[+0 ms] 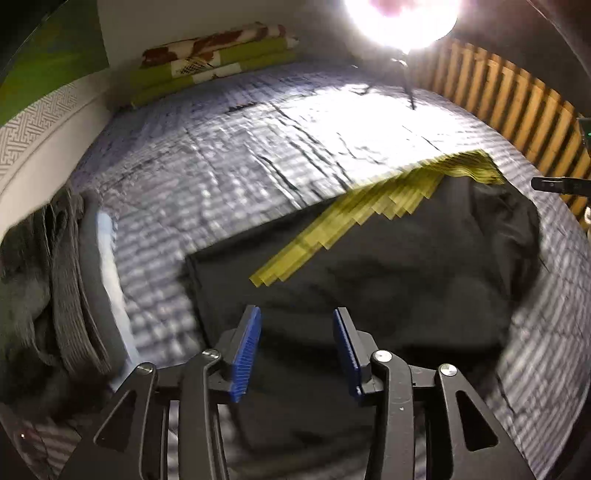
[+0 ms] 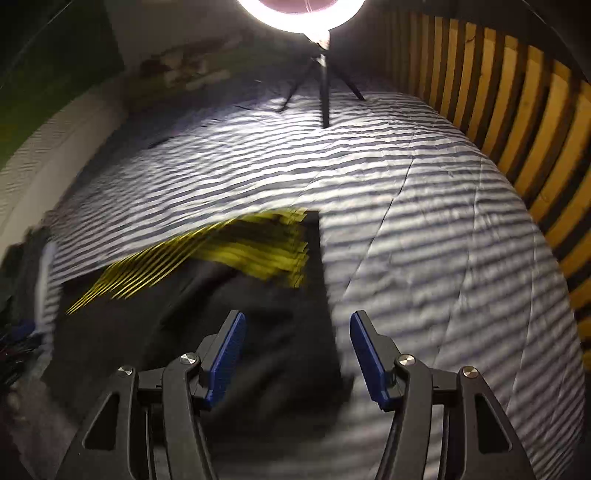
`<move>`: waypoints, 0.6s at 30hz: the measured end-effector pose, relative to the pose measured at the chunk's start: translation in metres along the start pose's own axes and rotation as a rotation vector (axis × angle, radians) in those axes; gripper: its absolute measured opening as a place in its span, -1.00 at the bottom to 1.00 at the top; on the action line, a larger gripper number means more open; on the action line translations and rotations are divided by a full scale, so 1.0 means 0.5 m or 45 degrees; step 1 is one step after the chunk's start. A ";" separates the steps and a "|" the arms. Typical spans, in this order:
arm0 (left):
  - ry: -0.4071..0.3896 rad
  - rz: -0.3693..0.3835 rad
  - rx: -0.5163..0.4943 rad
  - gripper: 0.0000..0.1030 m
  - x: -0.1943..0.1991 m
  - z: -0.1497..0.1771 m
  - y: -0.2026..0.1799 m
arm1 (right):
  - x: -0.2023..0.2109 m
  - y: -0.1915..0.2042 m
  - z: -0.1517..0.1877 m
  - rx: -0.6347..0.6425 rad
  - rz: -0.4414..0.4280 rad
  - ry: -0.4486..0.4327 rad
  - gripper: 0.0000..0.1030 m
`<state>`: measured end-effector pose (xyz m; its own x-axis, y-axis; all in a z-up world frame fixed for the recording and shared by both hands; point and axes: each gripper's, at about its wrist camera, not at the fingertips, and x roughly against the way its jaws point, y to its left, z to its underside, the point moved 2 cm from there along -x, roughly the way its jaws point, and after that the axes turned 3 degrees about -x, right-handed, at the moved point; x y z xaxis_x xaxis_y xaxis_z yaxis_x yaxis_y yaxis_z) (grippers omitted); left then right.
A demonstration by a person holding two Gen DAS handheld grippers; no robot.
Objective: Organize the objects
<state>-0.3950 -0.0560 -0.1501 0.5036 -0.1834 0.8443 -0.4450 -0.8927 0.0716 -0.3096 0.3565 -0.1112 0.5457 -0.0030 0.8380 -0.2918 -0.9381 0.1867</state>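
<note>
Left wrist view:
Jaws: left gripper (image 1: 297, 350) has its blue pads apart, nothing between them.
Garment position: dark garment (image 1: 388, 280) lies on the striped bedspread (image 1: 221, 155), directly beyond and under the open fingers, toward the near edge of the bed.
Garment look: black, flat, slightly creased, with a yellow-green striped band (image 1: 373, 206) running diagonally across its far side; blurred.
Left edge: a pile of grey clothes (image 1: 48, 280).
Far edge: folded green and brown blankets (image 1: 218, 55) and a ring light (image 1: 402, 18) on a tripod.

Right wrist view:
Jaws: right gripper (image 2: 297, 354) is spread open and empty.
Garment position: dark garment (image 2: 236, 325) sits ahead and left of the fingers, its right edge between them.
Garment look: black with smeared yellow band (image 2: 240, 251).
Right edge: wooden slats (image 2: 517, 122).
</note>
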 end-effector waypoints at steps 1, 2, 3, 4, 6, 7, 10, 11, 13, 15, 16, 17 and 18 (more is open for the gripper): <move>0.016 0.023 -0.006 -0.15 0.001 0.018 -0.013 | 0.009 0.008 0.026 0.005 -0.046 0.037 0.07; 0.037 0.018 -0.025 -0.15 -0.001 0.038 -0.025 | 0.014 0.014 0.058 0.005 -0.096 0.087 0.07; 0.046 -0.024 -0.040 -0.15 -0.003 0.054 -0.031 | 0.016 0.018 0.082 0.002 -0.124 0.114 0.07; 0.051 -0.065 -0.036 -0.15 -0.004 0.069 -0.029 | 0.019 0.033 0.116 0.015 -0.149 0.147 0.07; 0.056 -0.047 0.047 -0.15 0.005 0.099 -0.008 | 0.026 0.066 0.150 0.070 -0.196 0.155 0.07; 0.054 -0.043 0.099 -0.15 0.012 0.111 0.005 | 0.031 0.103 0.172 0.148 -0.215 0.153 0.07; 0.063 -0.051 0.228 -0.15 0.025 0.148 0.057 | 0.043 0.192 0.214 0.326 -0.267 0.131 0.07; 0.068 -0.050 0.276 -0.15 0.028 0.158 0.075 | 0.043 0.225 0.228 0.380 -0.286 0.136 0.07; 0.068 -0.028 0.340 -0.15 0.036 0.173 0.102 | 0.034 0.278 0.247 0.464 -0.295 0.146 0.07; 0.070 0.015 0.382 -0.15 0.043 0.179 0.123 | 0.022 0.311 0.258 0.527 -0.277 0.145 0.07; 0.068 0.035 0.397 -0.15 0.045 0.180 0.127 | 0.014 0.325 0.264 0.555 -0.267 0.148 0.07; 0.067 0.052 0.413 -0.15 0.043 0.179 0.130 | 0.004 0.334 0.266 0.571 -0.254 0.154 0.07; 0.066 0.088 0.428 -0.15 0.039 0.177 0.130 | -0.003 0.340 0.268 0.579 -0.242 0.156 0.07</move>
<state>-0.3485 -0.1538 -0.1758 0.4389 -0.2345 0.8674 -0.2037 -0.9662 -0.1581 -0.2550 0.1504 -0.1495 0.4514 0.1979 0.8701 0.1906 -0.9740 0.1226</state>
